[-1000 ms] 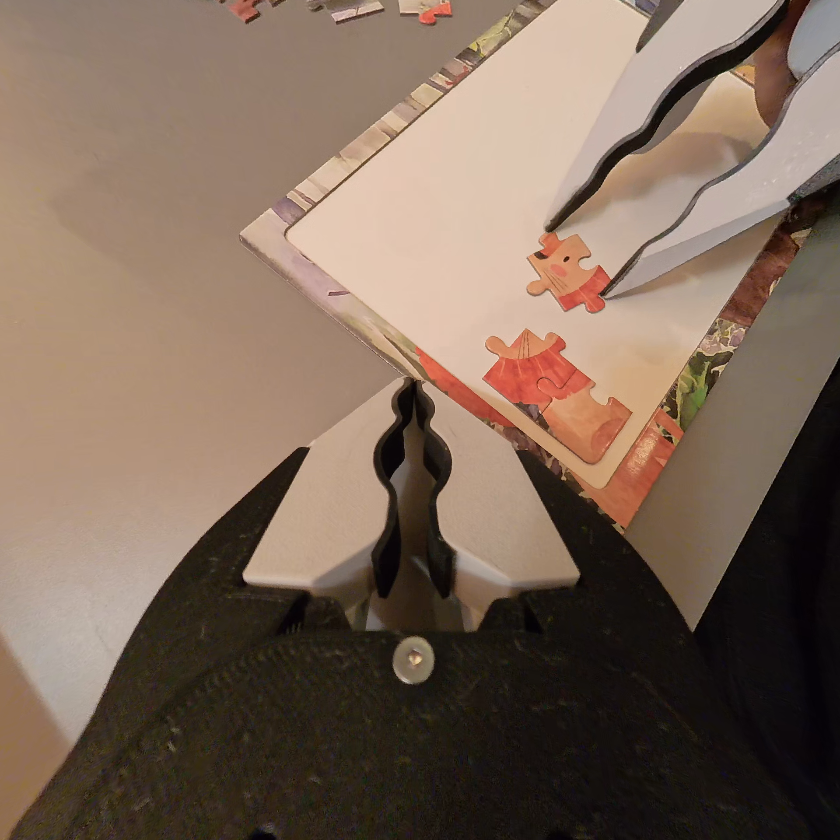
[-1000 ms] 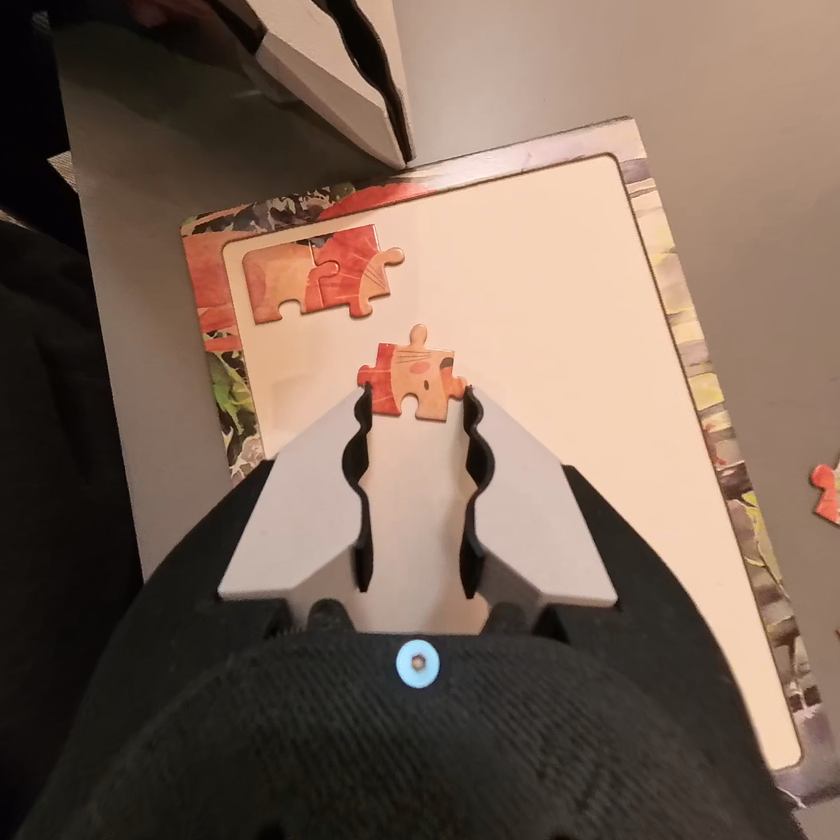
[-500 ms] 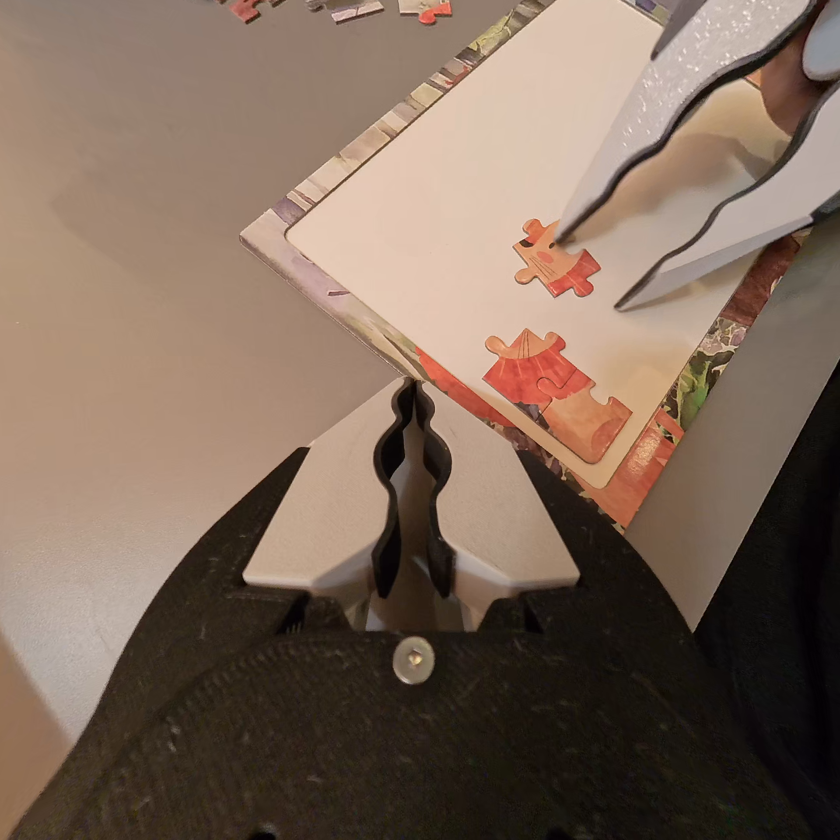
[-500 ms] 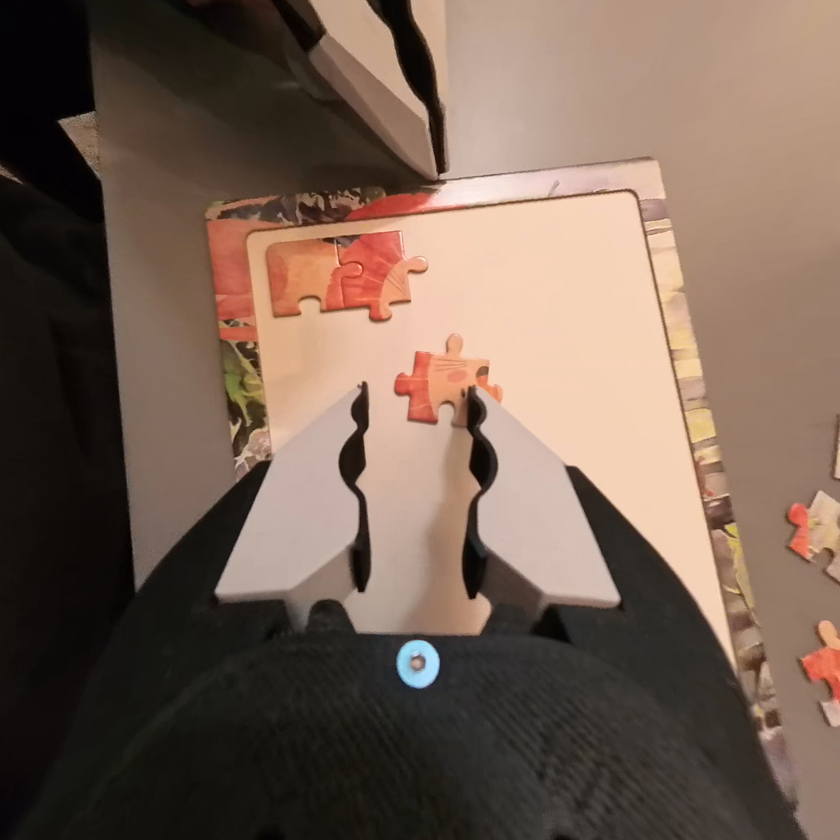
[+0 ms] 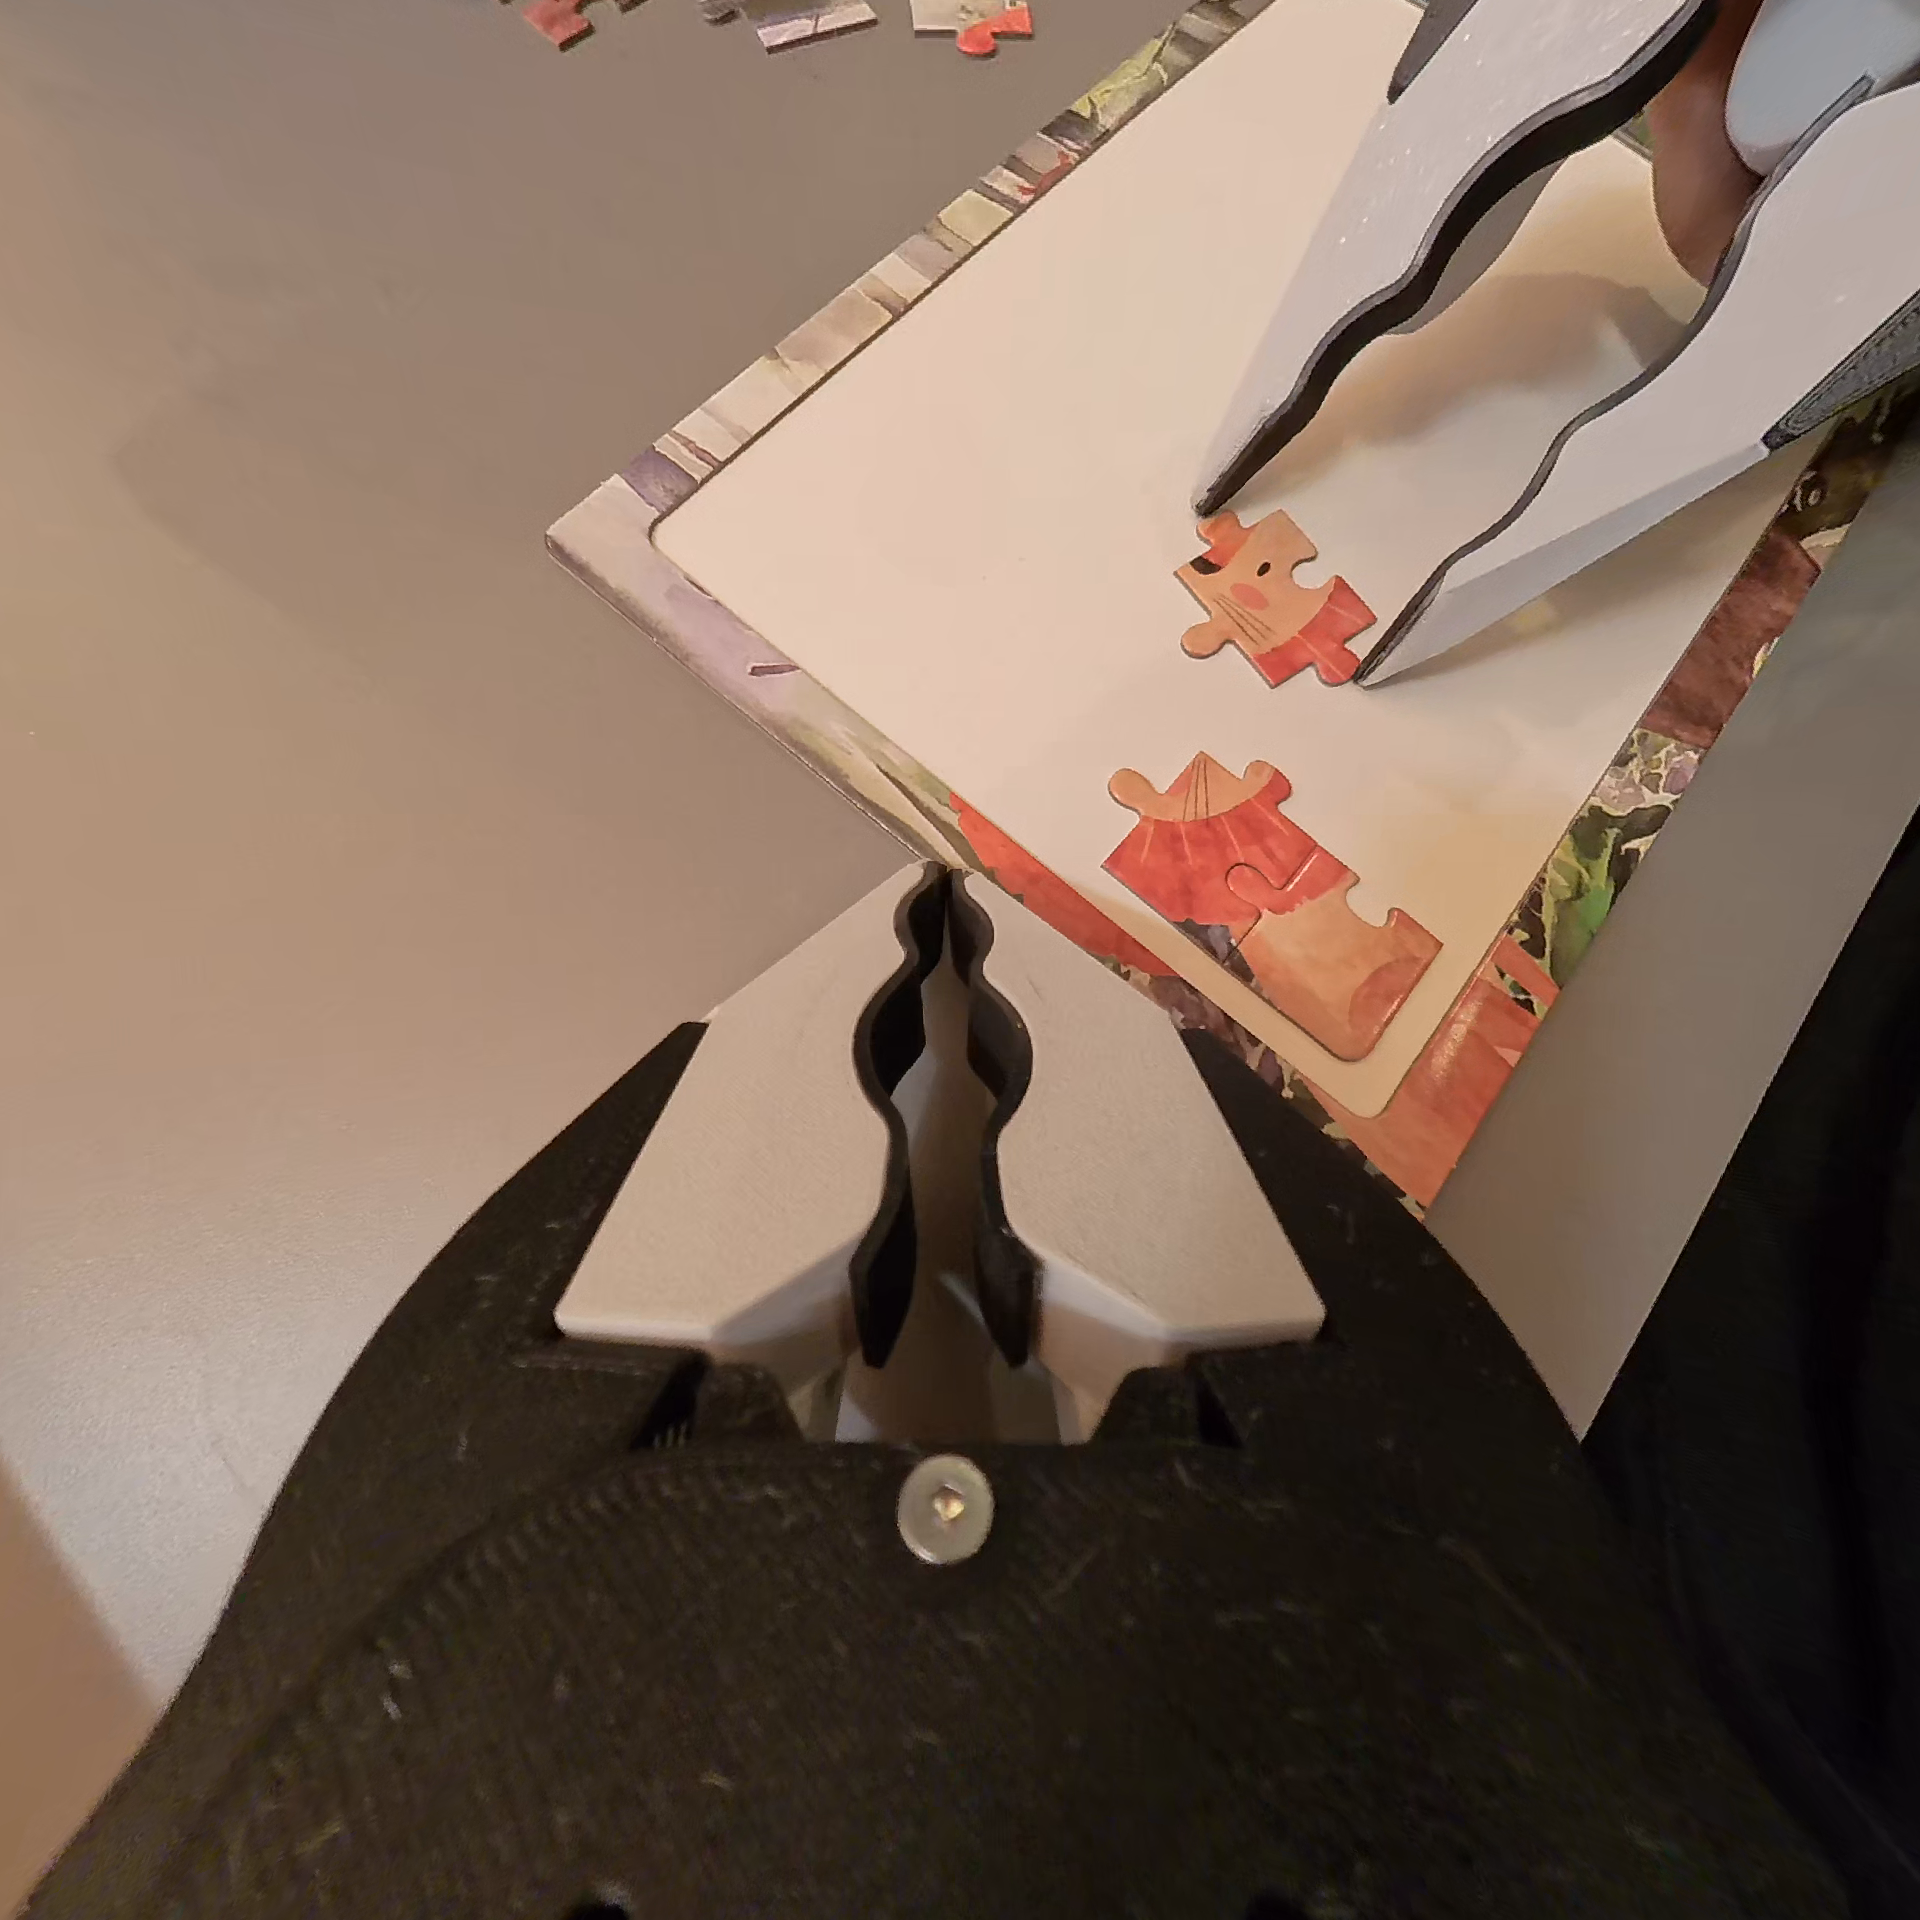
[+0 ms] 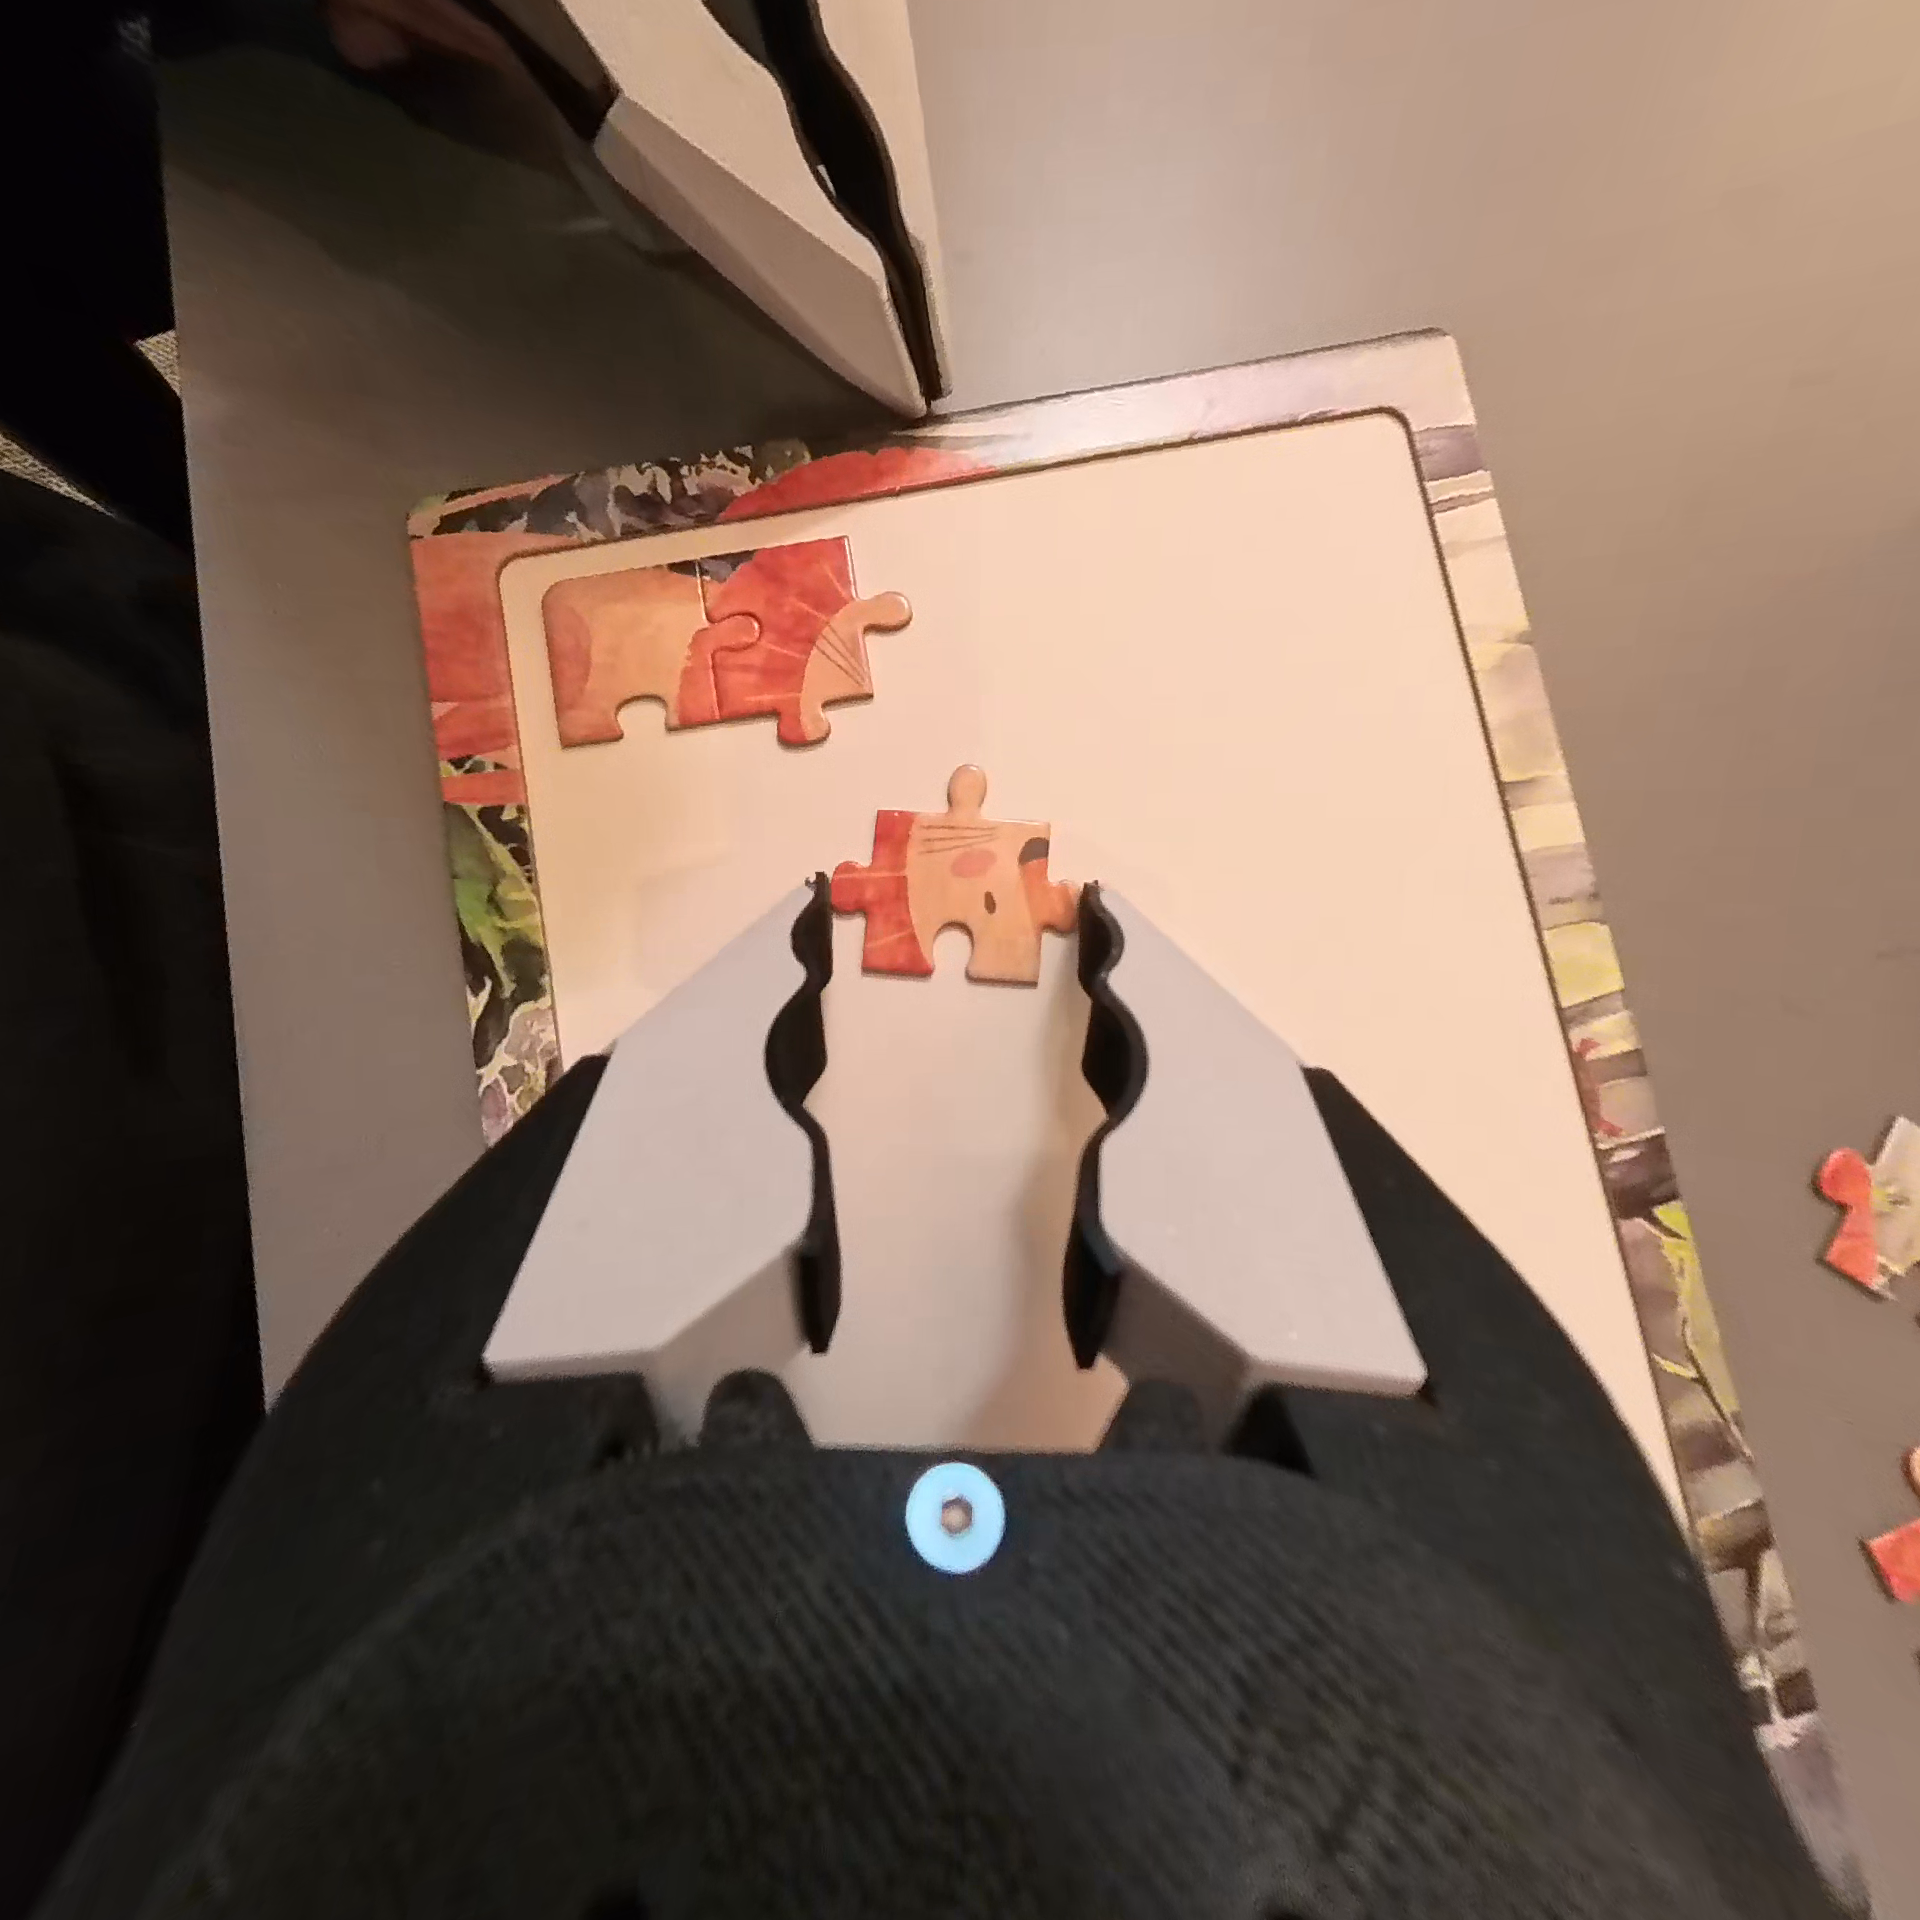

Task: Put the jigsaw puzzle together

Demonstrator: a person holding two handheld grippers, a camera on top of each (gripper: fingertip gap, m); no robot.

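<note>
My right tongs (image 6: 951, 894) are spread wide, tips down on the white inner field of the puzzle tray (image 6: 1475, 665). A loose piece (image 6: 961, 899) with a face, whiskers and red patch lies flat between the fingertips. In the right wrist view both tips sit at the piece's side tabs; contact or only just beside, I cannot tell. In the left wrist view the same piece (image 5: 1273, 613) has one tip at its upper corner and the other at its red lower corner.

My left tongs (image 5: 945, 883) are pressed together, holding nothing, tips at the tray's outer edge by the red part of the printed border.

Two joined pieces (image 6: 707, 655) sit in the tray's corner (against the frame there), apart from the loose one.

More loose pieces (image 5: 779, 16) lie on the grey table (image 5: 312, 520), well away from the tray; a few others (image 6: 1870, 1210) lie beyond its opposite long side.
</note>
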